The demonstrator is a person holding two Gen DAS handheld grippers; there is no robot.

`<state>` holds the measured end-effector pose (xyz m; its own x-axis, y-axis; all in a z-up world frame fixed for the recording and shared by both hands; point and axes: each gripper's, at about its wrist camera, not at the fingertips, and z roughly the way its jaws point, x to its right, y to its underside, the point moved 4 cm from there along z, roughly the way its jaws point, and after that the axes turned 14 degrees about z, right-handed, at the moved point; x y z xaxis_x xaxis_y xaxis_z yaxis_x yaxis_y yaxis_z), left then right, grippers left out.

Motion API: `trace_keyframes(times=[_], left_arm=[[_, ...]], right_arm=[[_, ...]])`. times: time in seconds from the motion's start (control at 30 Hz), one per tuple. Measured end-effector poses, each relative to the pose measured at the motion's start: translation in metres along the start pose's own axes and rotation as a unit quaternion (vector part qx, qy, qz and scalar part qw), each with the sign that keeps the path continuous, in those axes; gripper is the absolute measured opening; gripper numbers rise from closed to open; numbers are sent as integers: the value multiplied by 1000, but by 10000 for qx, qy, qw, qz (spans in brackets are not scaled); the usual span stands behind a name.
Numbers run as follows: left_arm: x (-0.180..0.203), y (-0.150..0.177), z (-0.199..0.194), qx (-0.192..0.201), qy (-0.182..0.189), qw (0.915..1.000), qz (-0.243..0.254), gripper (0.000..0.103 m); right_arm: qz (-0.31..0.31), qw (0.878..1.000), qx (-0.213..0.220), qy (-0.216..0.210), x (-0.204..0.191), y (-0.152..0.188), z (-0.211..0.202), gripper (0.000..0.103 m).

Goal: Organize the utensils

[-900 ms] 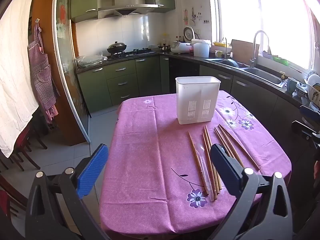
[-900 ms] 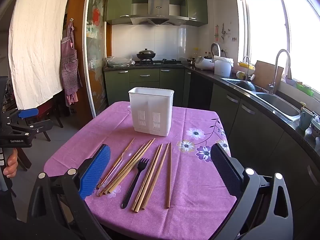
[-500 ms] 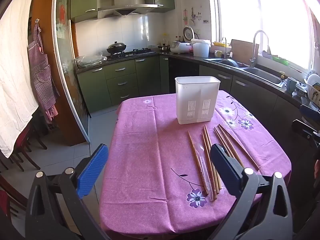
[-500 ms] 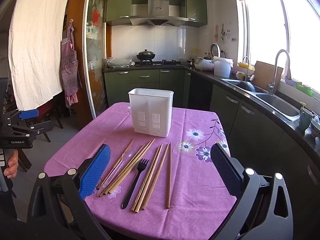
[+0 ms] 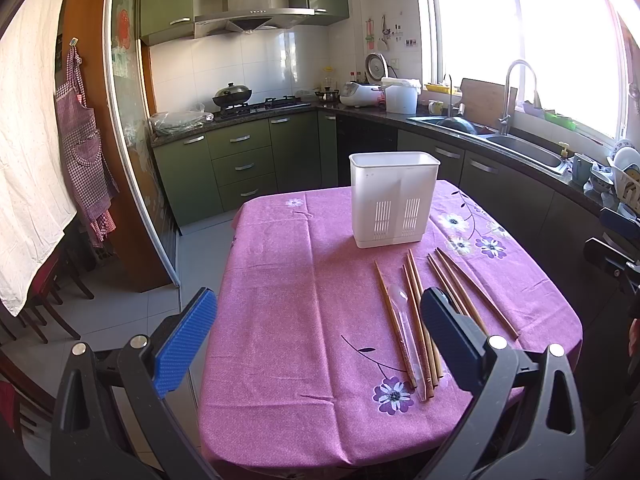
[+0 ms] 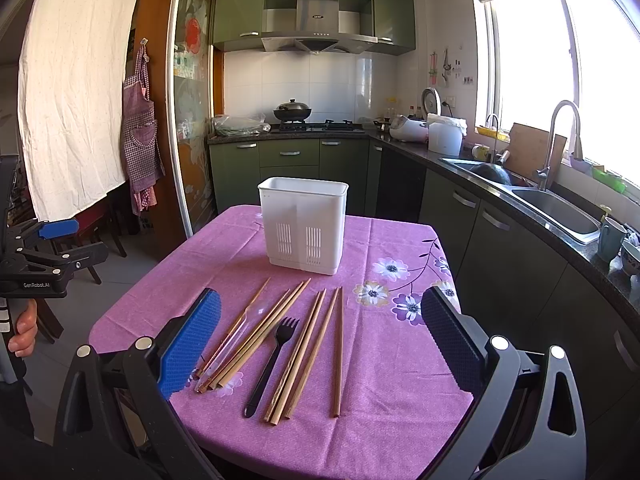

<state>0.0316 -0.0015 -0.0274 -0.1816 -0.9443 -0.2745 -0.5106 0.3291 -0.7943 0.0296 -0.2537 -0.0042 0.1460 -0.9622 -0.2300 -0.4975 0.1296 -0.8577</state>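
Chopsticks [image 6: 296, 340] lie on the purple tablecloth [image 6: 392, 364], just past the right gripper [image 6: 320, 344], whose blue pads are wide apart and hold nothing. The left gripper [image 5: 316, 338] is wide apart too, out over the near left side of the table, where the cloth is bare. The sticks are thin, brown and wooden. Their long way runs from the near edge toward the white holder [image 6: 303, 226], spread a bit like a fan. Their near tips stop close to the table edge. A black fork [image 6: 272, 362] lies among them, prongs pointing at the holder. A clear spoon [image 6: 236, 332] rests on the left sticks. The holder stands up straight in the middle of the table, with bare cloth all around it
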Motion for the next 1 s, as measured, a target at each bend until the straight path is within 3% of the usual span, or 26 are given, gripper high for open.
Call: trace_keyframes(times=[0.4,0.63,0.83,1.0], left_arm=[[1,1,1,-19,17,10000,6,97],[8,-5,26,-297,191,9993,77,97],[22,-15,74,-853,777,9933,-38,97],[48,-17,118,-1523,1396,9784,-105,97]], right_arm=[[1,10000,-16,18,1,0,1,99],[-94,9992,-301,251,11,-2,23,99],[-255,9951,-839,468,32,5,67,99],[-381,9868,-1418,678,49,14,112,99]])
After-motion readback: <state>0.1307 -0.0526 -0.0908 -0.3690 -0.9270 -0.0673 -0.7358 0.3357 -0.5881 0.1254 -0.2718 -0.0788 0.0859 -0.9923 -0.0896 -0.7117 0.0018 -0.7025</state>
